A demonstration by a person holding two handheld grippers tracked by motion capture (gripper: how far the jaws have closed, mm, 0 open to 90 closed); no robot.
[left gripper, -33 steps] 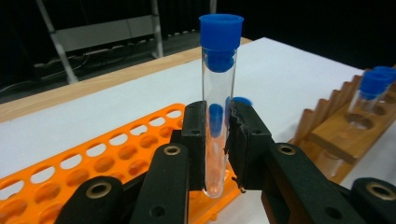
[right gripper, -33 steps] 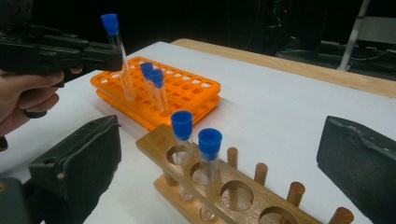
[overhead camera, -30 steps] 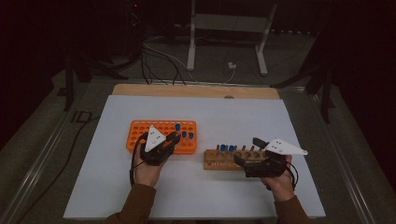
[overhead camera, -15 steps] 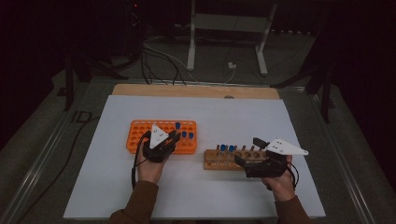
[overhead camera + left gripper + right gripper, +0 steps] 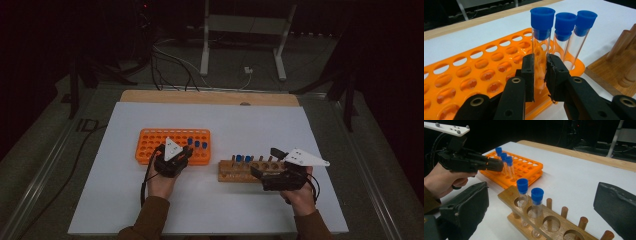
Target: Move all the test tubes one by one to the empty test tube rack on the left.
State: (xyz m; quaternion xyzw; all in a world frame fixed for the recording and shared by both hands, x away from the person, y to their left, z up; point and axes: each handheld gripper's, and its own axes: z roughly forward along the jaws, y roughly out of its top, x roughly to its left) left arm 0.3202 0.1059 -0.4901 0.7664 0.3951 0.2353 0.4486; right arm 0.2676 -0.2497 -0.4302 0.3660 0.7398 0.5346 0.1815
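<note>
Left gripper (image 5: 540, 75) clamped on a clear blue-capped test tube (image 5: 541, 42) over the orange plastic rack (image 5: 150, 145) — lower than a second ago. Two capped tubes (image 5: 571, 37) crowd its three o'clock. Right gripper (image 5: 541, 207), jaws apart, unmoved beside the wooden peg rack (image 5: 544, 220).

The left gripper (image 5: 176, 159) has come down a little since the 2 earlier high views. There its grey plate sat higher over the orange rack (image 5: 150, 145) and looked larger; now the plate lies lower and closer against the rack's near edge. The left hand (image 5: 161, 181) has sunk with it toward the counter (image 5: 120, 200). The capped tube (image 5: 540, 50) clamped between its jaws has gone down with the gripper, and its lower end now sits in a hole of the rack, just beside the 2 other blue-capped tubes (image 5: 571, 42).
</note>
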